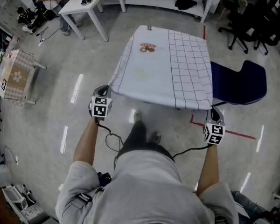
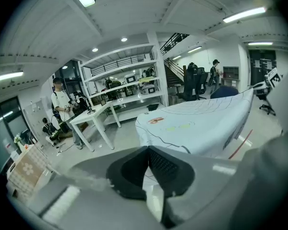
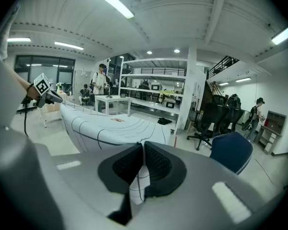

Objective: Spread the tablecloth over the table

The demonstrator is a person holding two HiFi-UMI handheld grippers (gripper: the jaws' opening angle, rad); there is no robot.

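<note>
A white tablecloth [image 1: 168, 69] with a dark grid on its right half and small prints on its left lies stretched over the table, which it hides. My left gripper [image 1: 105, 93] is shut on the cloth's near left corner, and my right gripper [image 1: 213, 112] is shut on the near right corner. In the left gripper view the cloth [image 2: 201, 123] runs away from the shut gripper [image 2: 149, 163], white fabric pinched between the pads. In the right gripper view the right gripper [image 3: 143, 163] clamps a gridded fold, and the cloth [image 3: 115, 126] billows ahead.
A dark blue chair [image 1: 240, 83] stands just right of the table. A white desk [image 1: 86, 1] and a person are at the far left, shelving along the back, black office chairs [image 1: 252, 24] at far right. Red tape marks the floor.
</note>
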